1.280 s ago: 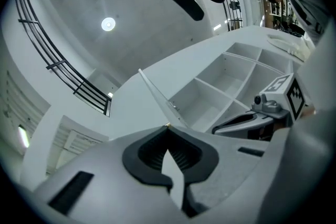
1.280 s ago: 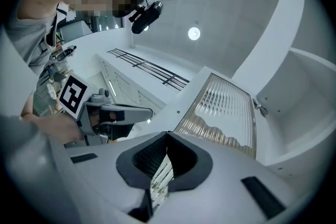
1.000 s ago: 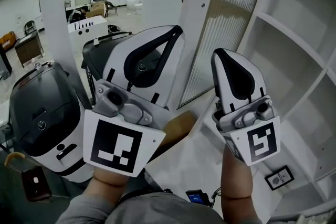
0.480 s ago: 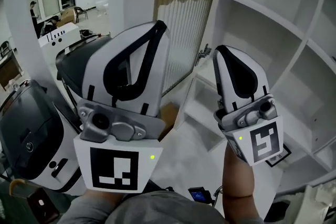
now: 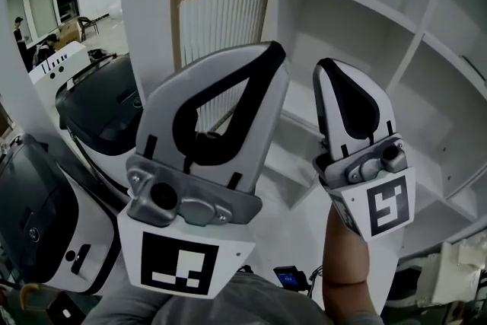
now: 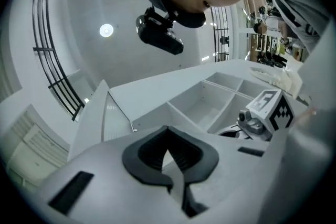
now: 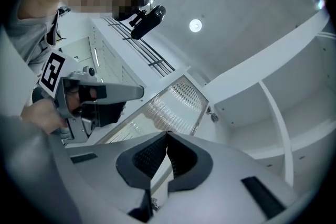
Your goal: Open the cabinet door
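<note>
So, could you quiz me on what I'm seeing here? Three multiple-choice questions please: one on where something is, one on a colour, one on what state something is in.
1. In the head view, on which side of the shelves does the ribbed cabinet door stand?
A. left
B. right
C. below

2. What colour are the shelves?
A. black
B. white
C. red

3. How is the left claw?
A. wide open
B. shut on the door's edge
C. shut, holding nothing

Answers:
1. A: the door stands open at the picture's left and the bare shelves fill the right.
2. B: every board and wall of the shelves is white.
3. C: in the left gripper view its tips meet, with only the room showing behind them.
</note>
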